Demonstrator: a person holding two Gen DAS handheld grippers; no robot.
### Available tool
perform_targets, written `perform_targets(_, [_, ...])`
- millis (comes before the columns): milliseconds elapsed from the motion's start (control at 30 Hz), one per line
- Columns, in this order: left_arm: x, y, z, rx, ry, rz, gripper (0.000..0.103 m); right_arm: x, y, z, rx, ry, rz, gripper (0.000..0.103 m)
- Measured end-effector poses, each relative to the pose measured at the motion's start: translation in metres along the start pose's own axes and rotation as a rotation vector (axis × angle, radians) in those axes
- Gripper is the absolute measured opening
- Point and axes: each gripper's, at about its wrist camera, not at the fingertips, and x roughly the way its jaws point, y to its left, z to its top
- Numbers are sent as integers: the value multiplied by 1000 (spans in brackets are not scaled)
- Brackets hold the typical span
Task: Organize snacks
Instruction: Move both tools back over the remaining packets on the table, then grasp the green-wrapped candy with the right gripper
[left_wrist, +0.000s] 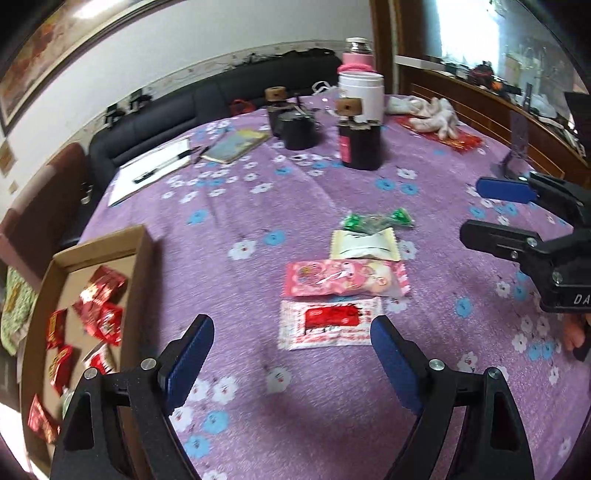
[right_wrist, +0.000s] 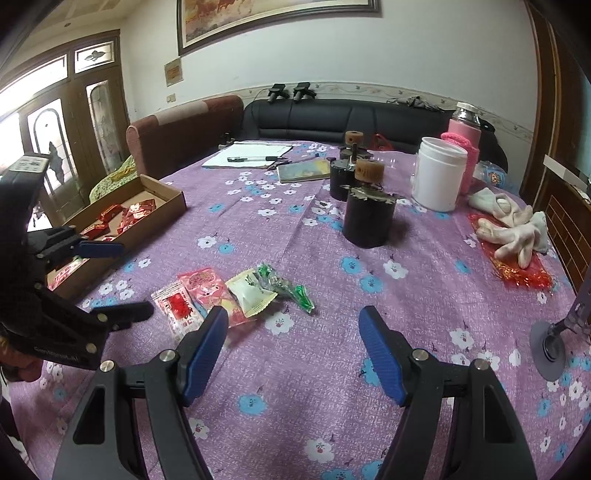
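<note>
Four snack packets lie in a row on the purple flowered cloth: a red-and-white packet, a pink one, a cream one and a green-wrapped candy. A cardboard box at the left holds several red packets. My left gripper hovers open just short of the red-and-white packet, holding nothing. My right gripper stands open and empty to the right of the row.
Two black canisters, a white jar and a pink-sleeved bottle stand behind the snacks. White gloves lie at the right. Papers with a pen and a notebook are at the back. A stand's base sits near right.
</note>
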Motion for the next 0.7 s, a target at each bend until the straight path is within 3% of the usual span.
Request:
perform_targets(267, [13,-7,2,53,28,-72,89,6,-11,1,25,10,29,72])
perform_targets(700, [31,-20,8,86,63,-118,89,40,-4,13,21,63,89,72])
